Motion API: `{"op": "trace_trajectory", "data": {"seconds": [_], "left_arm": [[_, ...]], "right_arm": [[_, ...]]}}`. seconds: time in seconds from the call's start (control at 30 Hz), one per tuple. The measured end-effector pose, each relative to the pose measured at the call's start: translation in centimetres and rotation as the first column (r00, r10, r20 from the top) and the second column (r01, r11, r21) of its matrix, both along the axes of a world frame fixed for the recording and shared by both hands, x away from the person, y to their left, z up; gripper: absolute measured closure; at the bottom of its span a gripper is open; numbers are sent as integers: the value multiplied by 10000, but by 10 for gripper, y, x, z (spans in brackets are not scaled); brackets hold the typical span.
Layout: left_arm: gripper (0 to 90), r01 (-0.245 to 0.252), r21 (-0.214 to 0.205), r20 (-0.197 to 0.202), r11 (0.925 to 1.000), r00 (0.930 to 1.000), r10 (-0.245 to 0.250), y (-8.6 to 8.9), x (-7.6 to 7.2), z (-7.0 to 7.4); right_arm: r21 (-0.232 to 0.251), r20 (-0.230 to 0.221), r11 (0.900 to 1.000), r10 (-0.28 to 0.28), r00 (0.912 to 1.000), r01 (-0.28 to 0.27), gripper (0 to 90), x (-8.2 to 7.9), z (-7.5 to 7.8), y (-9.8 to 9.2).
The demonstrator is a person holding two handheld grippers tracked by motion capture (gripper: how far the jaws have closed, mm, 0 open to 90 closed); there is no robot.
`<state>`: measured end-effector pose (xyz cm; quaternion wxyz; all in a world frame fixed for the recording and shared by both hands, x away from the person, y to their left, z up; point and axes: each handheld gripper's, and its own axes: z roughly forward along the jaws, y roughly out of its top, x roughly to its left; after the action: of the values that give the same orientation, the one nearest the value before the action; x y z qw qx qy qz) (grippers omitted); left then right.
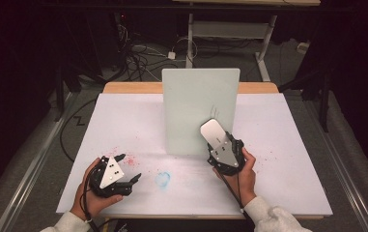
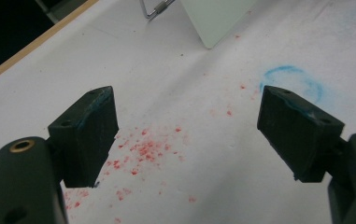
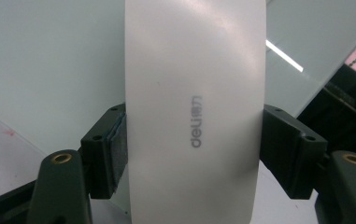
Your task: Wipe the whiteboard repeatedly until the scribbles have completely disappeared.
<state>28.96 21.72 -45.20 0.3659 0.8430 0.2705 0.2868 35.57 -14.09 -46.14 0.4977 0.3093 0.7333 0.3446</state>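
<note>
— Eraser [image 3: 194, 116], white, branded "deli": clamped by both sides in right gripper [image 3: 194, 135], held up against the upright pale board [image 1: 198, 108].
— Left gripper [image 2: 187, 130]?
— Jaws wide apart, nothing between, above red specks [image 2: 143, 151] near blue ring mark [image 2: 292, 79] on white table [image 1: 123, 121].

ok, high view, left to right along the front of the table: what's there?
left gripper, open over red specks → blue chalk ring → right gripper shut on a white eraser, against the upright board.
</note>
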Motion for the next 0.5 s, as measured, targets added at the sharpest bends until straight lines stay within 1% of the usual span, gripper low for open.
{"op": "trace_trajectory", "data": {"seconds": [0.03,0.07,0.1,0.2,0.23,0.27,0.33,0.4,0.43,0.5], "left_arm": [[194,13,4,5,10000,10000,-13,0,0,0],[194,4,6,9,10000,10000,-4,0,0,0],[194,-2,13,3,10000,10000,2,0,0,0],[194,17,25,3,10000,10000,-17,0,0,0],[194,20,6,4,10000,10000,-20,0,0,0],[194,16,-3,9,10000,10000,-16,0,0,0],[194,-4,-28,-1,10000,10000,4,0,1,0],[194,-4,-21,-45,10000,10000,4,0,1,-1],[194,2,32,-46,10000,10000,-2,-1,1,-1],[194,21,6,-40,10000,10000,-21,-1,1,-1]], "right_arm": [[68,-31,9999,-84,10000,84,312,-1,2,-1],[-93,-1,9999,-141,9999,141,312,-1,2,-1],[-154,33,9998,-142,9999,143,312,-1,2,-2],[-60,258,9994,-352,9990,353,312,3,9,-7],[66,378,9991,-418,9984,416,312,4,13,-10],[295,512,9975,-658,9965,643,312,6,19,-16],[579,589,9947,-885,9943,851,312,7,26,-23],[467,575,9952,-883,9944,857,312,7,26,-27],[346,477,9962,-809,9956,793,312,6,23,-27],[-41,277,9980,-631,9976,632,312,4,13,-23]]}}
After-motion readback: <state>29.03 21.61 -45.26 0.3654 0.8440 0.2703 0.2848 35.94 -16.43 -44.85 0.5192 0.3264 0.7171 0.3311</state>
